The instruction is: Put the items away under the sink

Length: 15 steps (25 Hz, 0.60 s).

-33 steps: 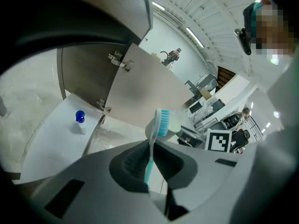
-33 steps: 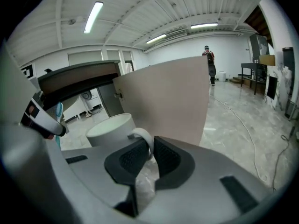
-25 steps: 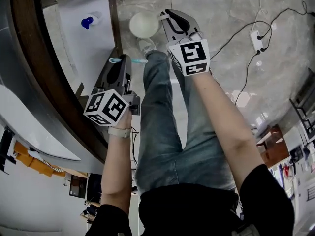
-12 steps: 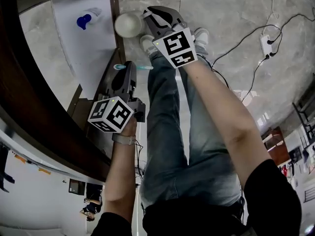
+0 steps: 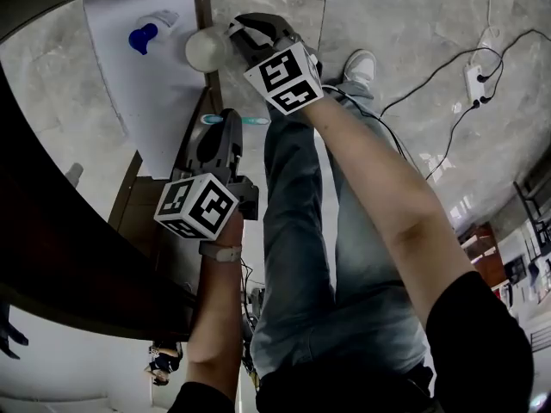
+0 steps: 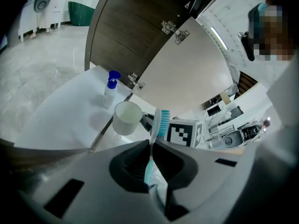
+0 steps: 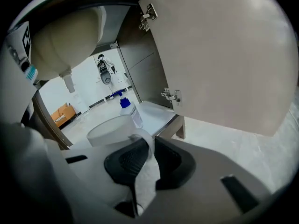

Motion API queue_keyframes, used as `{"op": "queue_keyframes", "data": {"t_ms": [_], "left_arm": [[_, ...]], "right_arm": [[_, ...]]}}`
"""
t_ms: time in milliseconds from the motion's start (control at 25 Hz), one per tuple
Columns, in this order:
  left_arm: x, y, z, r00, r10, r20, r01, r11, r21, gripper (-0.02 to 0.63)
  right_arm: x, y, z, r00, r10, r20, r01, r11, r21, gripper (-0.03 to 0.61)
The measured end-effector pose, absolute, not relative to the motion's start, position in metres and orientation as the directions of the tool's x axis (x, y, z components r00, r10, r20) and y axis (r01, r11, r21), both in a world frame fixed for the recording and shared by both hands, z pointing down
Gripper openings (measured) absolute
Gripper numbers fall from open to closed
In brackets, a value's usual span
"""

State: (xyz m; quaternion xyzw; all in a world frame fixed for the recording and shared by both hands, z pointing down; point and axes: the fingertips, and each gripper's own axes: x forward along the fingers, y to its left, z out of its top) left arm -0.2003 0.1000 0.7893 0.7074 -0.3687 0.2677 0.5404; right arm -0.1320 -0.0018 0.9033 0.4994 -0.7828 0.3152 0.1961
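Note:
A white cup (image 5: 205, 48) hangs by its handle from my right gripper (image 5: 232, 36), which is shut on it just above the front edge of the white cabinet floor (image 5: 129, 93). In the right gripper view the cup (image 7: 114, 130) sits ahead of the right gripper (image 7: 149, 146), with its handle pinched between the jaws. My left gripper (image 5: 222, 119) is shut on a teal toothbrush (image 5: 229, 120) lying crosswise, a little nearer to me than the cup. The left gripper view shows the toothbrush (image 6: 161, 122) upright in the left gripper (image 6: 151, 147), bristles beside the cup (image 6: 127, 118).
A small spray bottle with a blue cap (image 5: 146, 34) stands on the cabinet floor, also as the spray bottle (image 7: 129, 110) beyond the cup. The open cabinet door (image 7: 219, 55) stands to the right, with hinges on its inner edge. The sink basin's underside (image 7: 65, 41) hangs above. Cables (image 5: 448, 67) lie on the marble floor.
Both grippers have sunk toward the cabinet opening. The right gripper has carried the cup leftward, closer to the white cabinet floor. The left gripper still holds the toothbrush.

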Motion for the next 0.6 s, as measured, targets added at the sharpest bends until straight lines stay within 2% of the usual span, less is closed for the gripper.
{"op": "queue_keyframes", "data": {"t_ms": [600], "left_arm": [[-0.209,0.11,0.801,0.571,-0.214,0.793,-0.82,-0.114,0.56,0.04]], "right_arm": [[-0.183,-0.027,0.935,-0.471,-0.602,0.644,-0.88,0.373,-0.295,0.057]]}}
